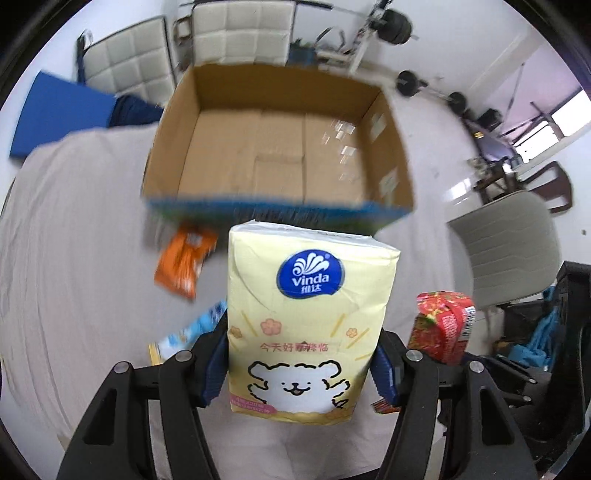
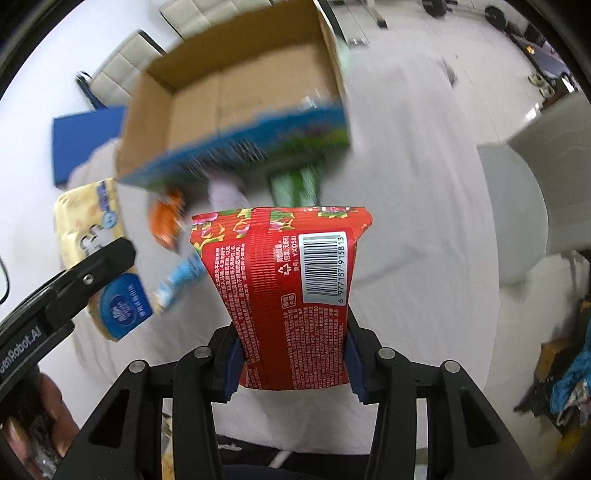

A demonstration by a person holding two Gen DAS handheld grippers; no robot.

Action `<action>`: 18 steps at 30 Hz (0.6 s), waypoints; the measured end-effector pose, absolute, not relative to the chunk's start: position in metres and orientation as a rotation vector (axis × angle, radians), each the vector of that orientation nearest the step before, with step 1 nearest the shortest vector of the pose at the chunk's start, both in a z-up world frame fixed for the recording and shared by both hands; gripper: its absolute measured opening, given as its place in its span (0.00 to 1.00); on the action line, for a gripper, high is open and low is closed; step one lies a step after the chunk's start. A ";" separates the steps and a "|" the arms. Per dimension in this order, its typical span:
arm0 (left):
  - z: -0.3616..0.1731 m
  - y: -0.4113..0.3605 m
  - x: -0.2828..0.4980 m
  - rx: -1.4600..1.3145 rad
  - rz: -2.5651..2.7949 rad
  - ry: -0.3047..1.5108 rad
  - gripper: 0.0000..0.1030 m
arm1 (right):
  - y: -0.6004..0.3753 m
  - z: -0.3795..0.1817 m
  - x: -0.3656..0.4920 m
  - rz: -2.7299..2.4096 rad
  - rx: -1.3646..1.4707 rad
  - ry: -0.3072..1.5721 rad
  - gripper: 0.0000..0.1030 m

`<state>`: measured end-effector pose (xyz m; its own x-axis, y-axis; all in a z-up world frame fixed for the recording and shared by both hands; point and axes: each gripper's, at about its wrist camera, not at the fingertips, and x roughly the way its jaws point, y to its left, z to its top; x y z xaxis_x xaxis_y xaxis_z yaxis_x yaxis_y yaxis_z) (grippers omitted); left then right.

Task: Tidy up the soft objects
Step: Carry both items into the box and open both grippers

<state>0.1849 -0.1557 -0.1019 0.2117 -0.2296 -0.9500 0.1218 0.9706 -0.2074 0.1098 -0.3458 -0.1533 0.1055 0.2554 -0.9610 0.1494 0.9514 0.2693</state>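
My left gripper (image 1: 301,365) is shut on a yellow Vinda tissue pack (image 1: 306,321) and holds it upright above the white-sheeted table, just short of the open cardboard box (image 1: 177,147). My right gripper (image 2: 291,365) is shut on a red tissue pack (image 2: 291,291) with a barcode, also raised in front of the box (image 2: 147,107). The red pack shows at the right of the left wrist view (image 1: 443,325). The yellow pack (image 2: 85,221) and the left gripper show at the left of the right wrist view. The box inside looks empty.
An orange packet (image 1: 183,262) and a blue-white packet (image 1: 192,328) lie on the sheet in front of the box. A green pack (image 2: 295,184) lies by the box's near wall. A blue mat (image 1: 55,114), white chairs (image 1: 240,33) and a grey chair (image 1: 513,243) surround the table.
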 end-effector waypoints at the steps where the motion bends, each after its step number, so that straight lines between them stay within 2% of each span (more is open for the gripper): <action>1: -0.096 -0.154 0.190 -0.105 -0.258 1.324 0.60 | -0.345 -0.145 0.118 0.087 0.335 1.456 0.47; 3: -0.084 -0.152 0.206 -0.116 -0.291 1.308 0.60 | -0.338 -0.129 0.136 0.099 0.335 1.418 0.47; 9: -0.103 -0.145 0.277 -0.141 -0.320 1.293 0.60 | -0.327 -0.102 0.217 0.083 0.283 1.348 0.47; 11: -0.129 -0.142 0.298 -0.164 -0.317 1.317 0.60 | -0.324 -0.102 0.243 0.075 0.260 1.343 0.47; 18: -0.174 -0.135 0.384 -0.208 -0.304 1.413 0.60 | -0.317 -0.144 0.342 0.030 0.222 1.397 0.47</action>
